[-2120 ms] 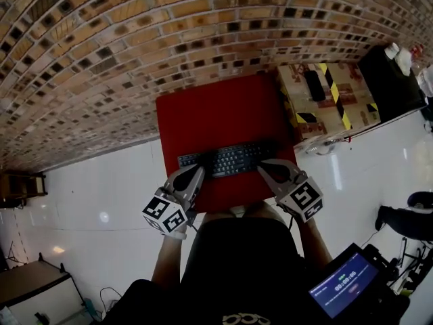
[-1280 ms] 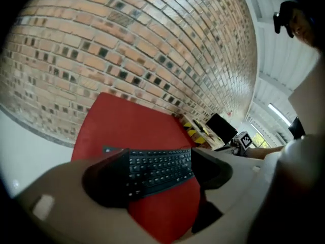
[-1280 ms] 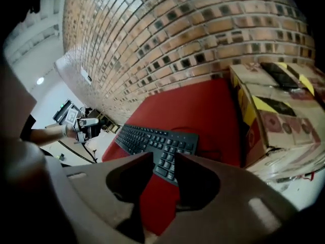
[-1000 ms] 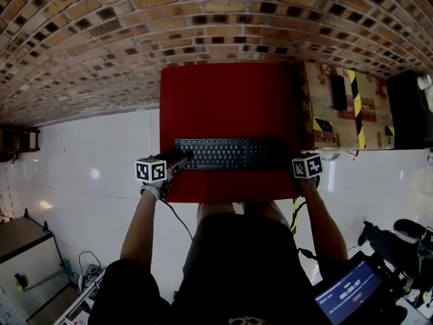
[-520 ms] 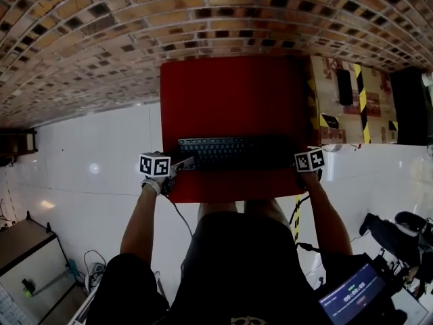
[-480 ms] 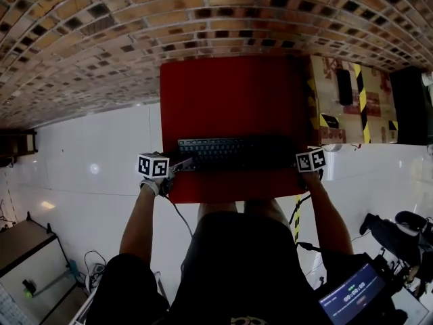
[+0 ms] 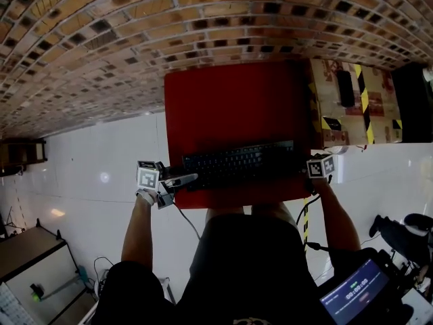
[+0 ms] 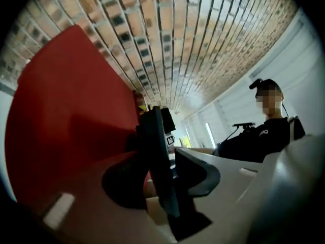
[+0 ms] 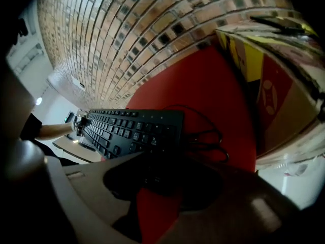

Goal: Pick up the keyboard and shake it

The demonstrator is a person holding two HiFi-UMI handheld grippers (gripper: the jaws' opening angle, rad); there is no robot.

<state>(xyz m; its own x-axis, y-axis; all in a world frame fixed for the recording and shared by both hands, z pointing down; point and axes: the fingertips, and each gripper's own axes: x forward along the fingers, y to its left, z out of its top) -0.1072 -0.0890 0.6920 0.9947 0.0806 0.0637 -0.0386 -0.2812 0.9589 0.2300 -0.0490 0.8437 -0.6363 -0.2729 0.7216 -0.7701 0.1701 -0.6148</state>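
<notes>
The black keyboard (image 7: pixel 240 162) lies slanted over the front of the red table (image 7: pixel 230 100), its left end nearer me. My left gripper (image 7: pixel 184 179) holds that left end. In the left gripper view the keyboard (image 8: pixel 155 146) stands edge-on between the jaws of the left gripper (image 8: pixel 162 174), which have just been closing and now press on it. My right gripper (image 7: pixel 306 164) is at the keyboard's right end. In the right gripper view that end (image 9: pixel 147 131) runs into the jaws of the right gripper (image 9: pixel 167 179); they have opened slightly and still clamp it.
The keyboard's cable (image 9: pixel 205 136) coils on the table beside its right end. A cardboard box (image 7: pixel 352 100) with yellow-black tape stands right of the table. Brick paving (image 7: pixel 135 39) lies beyond, white floor (image 7: pixel 88 168) to the left. A seated person (image 8: pixel 264 131) is behind.
My left gripper has risen and closed on the keyboard's left end, and the keyboard now sits slanted instead of square to the table's front. The right gripper has hardly moved.
</notes>
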